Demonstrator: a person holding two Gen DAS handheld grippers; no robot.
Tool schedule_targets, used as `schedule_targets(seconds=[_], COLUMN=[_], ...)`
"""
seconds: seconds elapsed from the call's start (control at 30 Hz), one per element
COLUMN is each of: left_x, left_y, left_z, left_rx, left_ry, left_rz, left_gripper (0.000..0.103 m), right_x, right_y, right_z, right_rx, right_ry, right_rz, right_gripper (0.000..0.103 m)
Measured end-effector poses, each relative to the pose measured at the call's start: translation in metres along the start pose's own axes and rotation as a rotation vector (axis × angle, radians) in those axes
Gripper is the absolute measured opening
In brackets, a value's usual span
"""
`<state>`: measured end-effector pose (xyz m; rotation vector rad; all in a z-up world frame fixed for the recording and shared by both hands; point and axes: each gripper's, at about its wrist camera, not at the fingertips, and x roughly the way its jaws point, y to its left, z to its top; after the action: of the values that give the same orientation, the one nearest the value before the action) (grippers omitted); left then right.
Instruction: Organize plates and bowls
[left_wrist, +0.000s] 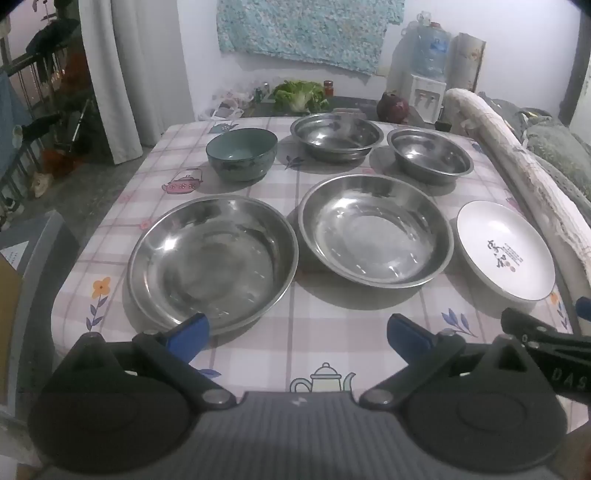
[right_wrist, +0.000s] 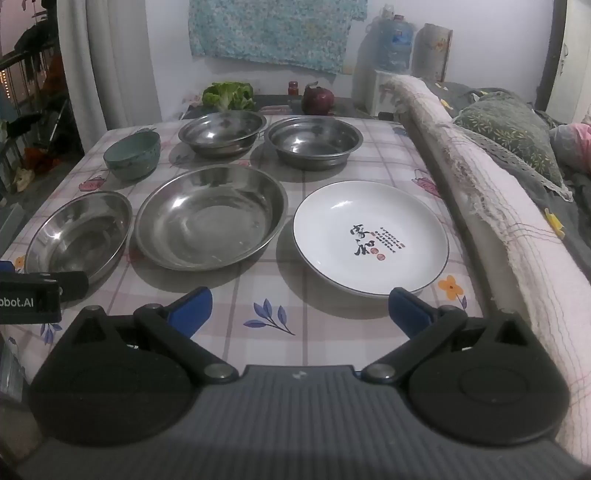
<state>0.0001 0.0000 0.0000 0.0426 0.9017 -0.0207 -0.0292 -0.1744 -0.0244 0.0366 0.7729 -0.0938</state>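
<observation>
Where the checked tablecloth (left_wrist: 325, 332) drops over the near table edge, both claws hover above bare cloth, each spread wide and gripping nothing.

Landmark: centre steel plate (left_wrist: 375, 229), the large shallow dish in the middle of the near row.

1. Left gripper (left_wrist: 297, 332): blue pads well apart, empty. Left pad overlaps the near rim of item 3 in this view; contact cannot be told.
2. Teal ceramic bowl (left_wrist: 242, 153): far-left of the landmark, upright, standing apart with cloth on every side.
3. Left steel plate (left_wrist: 212, 262): just beside the landmark's left rim, a narrow strip of cloth between the two. Its outer rim lies near the left table edge.
4. Rear steel bowl (left_wrist: 336, 136): directly behind the landmark, near the far table edge, separated by a band of cloth.
5. Second steel bowl (left_wrist: 430, 155): behind and right of the landmark, close beside item 4, rims apart.
6. White plate (right_wrist: 371, 236): just right of the landmark, dark-rimmed, printed characters at centre. Its right rim is near the fabric-draped rail (right_wrist: 480, 184) bordering that side of the table.
7. Right gripper (right_wrist: 299, 306): pads spread, empty, right pad at the near rim of item 6.

Open cloth: a wide strip between the near row and the front edge.
</observation>
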Motion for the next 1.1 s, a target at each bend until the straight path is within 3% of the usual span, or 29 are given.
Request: schedule_targets(seconds=[1.1], left_x=[0.0015], left_y=[0.003], left_z=[-0.003], left_rx=[-0.006], left_ry=[0.017], left_rz=[0.01], left_gripper=[0.103], right_x=[0.0], right_y=[0.0019], right_z=[0.0059], right_rx=[-0.002], right_ry=[0.006], right_rz=[-0.001], right_gripper=[0.102])
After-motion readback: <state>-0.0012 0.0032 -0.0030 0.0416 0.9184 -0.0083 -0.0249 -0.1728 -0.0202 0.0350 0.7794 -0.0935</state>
